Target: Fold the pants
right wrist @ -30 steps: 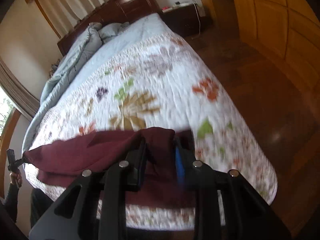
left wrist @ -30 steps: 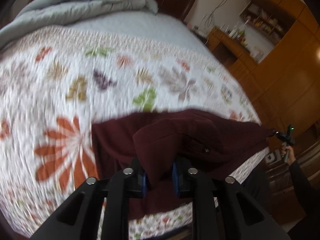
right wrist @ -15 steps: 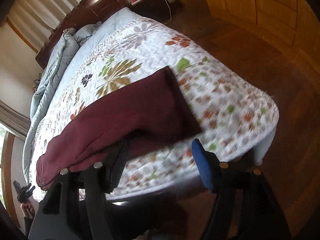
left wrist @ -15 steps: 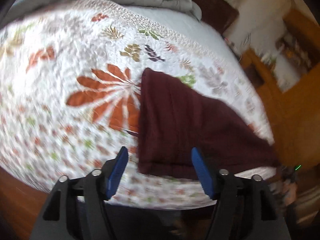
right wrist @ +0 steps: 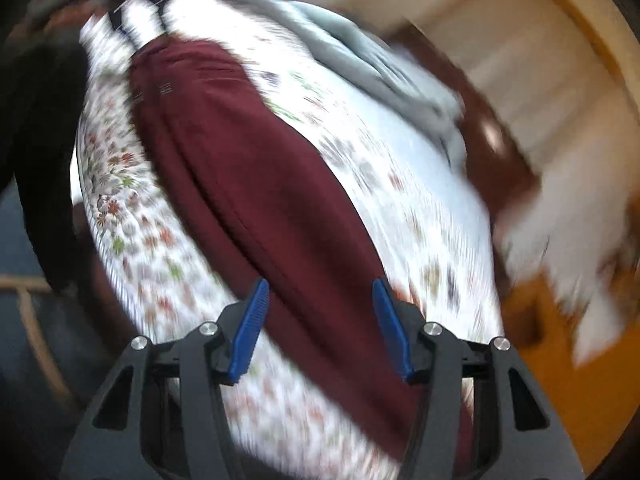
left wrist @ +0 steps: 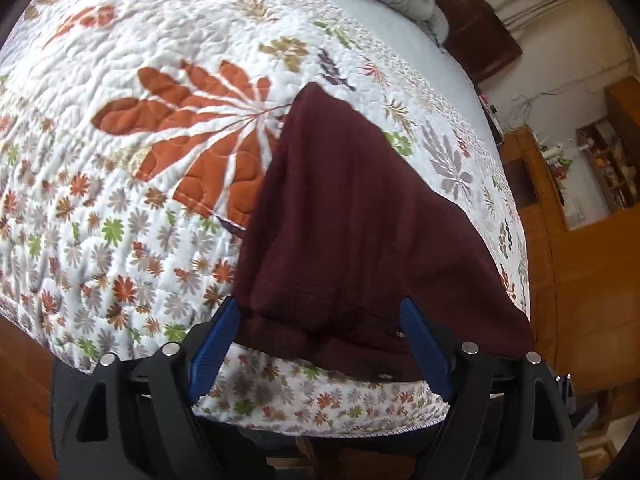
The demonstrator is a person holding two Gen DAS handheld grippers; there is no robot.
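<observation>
Lying lengthwise near the bed's (left wrist: 120, 128) front edge, the maroon pants (left wrist: 352, 216) look soft, light and limp (likely to sag and slide on the quilt); best pinched at the doubled waistband or hems; the left claw (left wrist: 320, 340) is opening, nothing clamped; the right claw (right wrist: 320, 324) is closing, pads clear of the cloth

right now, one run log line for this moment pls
stage: pants lying on quilt | left gripper: opening, nothing gripped | right gripper: closing, over pants, no grip
</observation>
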